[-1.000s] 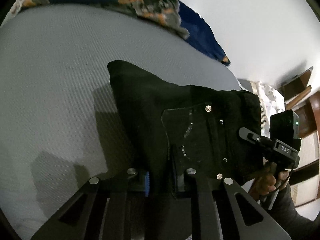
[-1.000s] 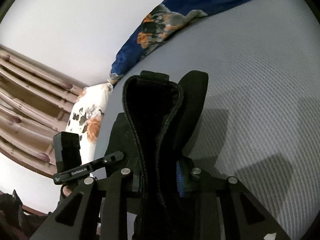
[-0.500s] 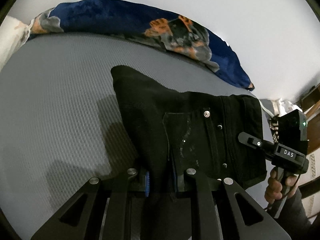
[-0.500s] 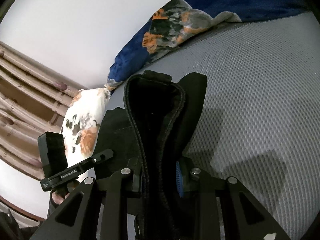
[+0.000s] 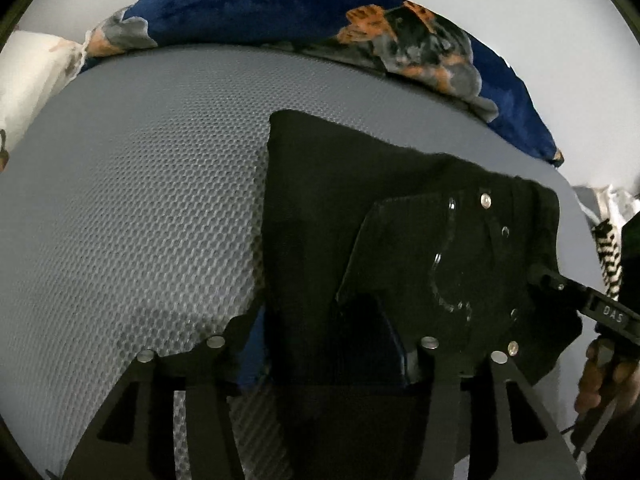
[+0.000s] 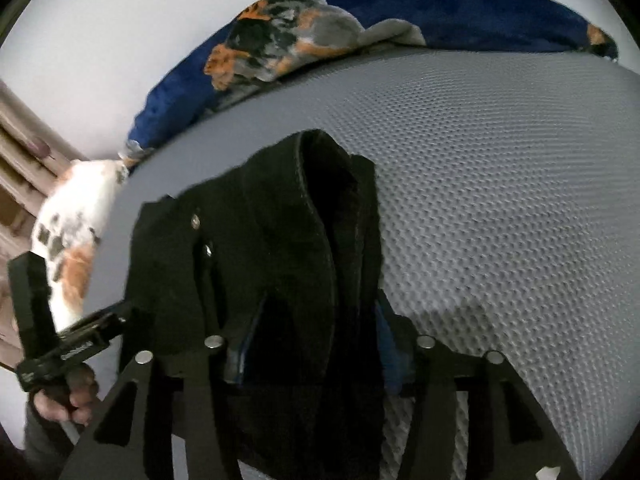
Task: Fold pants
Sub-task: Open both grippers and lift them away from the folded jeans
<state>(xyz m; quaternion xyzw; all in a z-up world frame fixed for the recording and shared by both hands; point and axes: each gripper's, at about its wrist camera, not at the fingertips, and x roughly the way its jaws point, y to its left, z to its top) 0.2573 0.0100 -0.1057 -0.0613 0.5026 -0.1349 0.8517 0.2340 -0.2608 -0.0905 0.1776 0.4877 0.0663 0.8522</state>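
The black pants (image 5: pixel 360 240) lie folded on the grey bed, waist end with silver rivets and back pocket (image 5: pixel 452 256) toward the right. My left gripper (image 5: pixel 332 348) has its fingers spread wide with the pants fabric lying between them. In the right wrist view the pants (image 6: pixel 272 264) bunch up with the waistband edge standing. My right gripper (image 6: pixel 312 348) also has its fingers spread apart around the fabric. The right gripper shows in the left wrist view (image 5: pixel 576 296), the left gripper in the right wrist view (image 6: pixel 96 320).
The grey textured mattress (image 5: pixel 140 220) spreads to the left and behind. A blue and orange blanket (image 5: pixel 360 28) lies along the far edge by the white wall. A white floral pillow (image 6: pixel 76 240) and a wooden headboard (image 6: pixel 20 152) stand at one side.
Both grippers have opened from a tight pinch on the pants and dropped lower toward the bed. The pants now rest on the mattress.
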